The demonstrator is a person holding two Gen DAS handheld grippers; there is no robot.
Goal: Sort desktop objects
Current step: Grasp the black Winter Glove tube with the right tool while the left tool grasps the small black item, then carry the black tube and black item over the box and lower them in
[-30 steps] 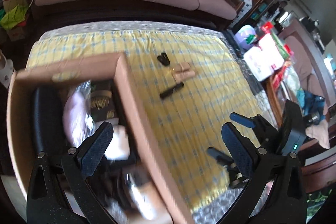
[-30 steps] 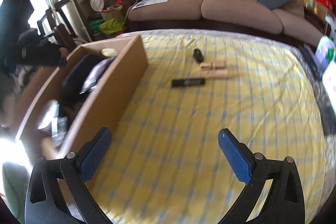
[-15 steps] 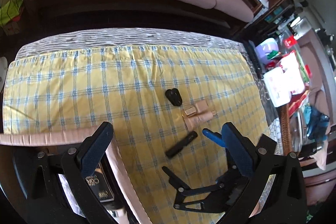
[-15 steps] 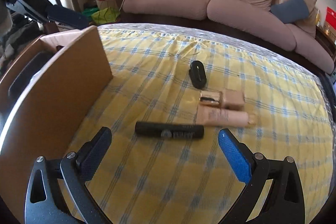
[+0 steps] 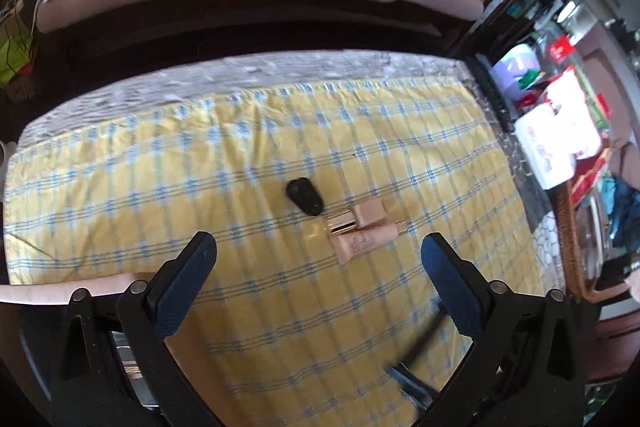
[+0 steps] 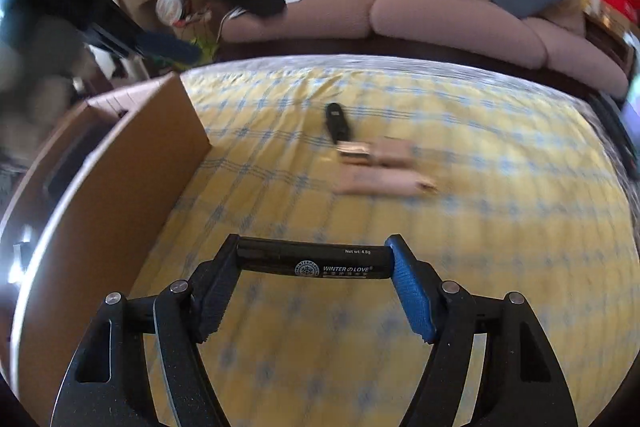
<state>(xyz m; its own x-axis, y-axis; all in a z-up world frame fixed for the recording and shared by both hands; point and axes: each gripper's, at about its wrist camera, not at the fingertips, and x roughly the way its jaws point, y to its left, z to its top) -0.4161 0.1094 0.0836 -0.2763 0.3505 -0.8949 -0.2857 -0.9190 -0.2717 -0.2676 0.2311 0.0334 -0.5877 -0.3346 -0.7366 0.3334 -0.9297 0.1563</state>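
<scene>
Above the yellow checked surface (image 6: 360, 307), a black tube (image 6: 314, 261) is pinched end to end by the right gripper (image 6: 314, 263). With only its tips held, the tube could be lost short of the cardboard box (image 6: 120, 187). The left gripper (image 5: 318, 259) is held wide and empty.

The cardboard box (image 6: 120, 187) is walling off the table's left side. Bare yellow cloth (image 6: 500, 227) is lying open to the right, with the black case (image 6: 338, 121) and beige tubes (image 6: 384, 167) sitting mid-table.

A home living room; sofa (image 6: 420, 3); cluttered shelves (image 5: 560, 39).

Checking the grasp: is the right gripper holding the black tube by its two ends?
Yes: the black tube spans crosswise between the right gripper's fingers, one pressing each end.
</scene>
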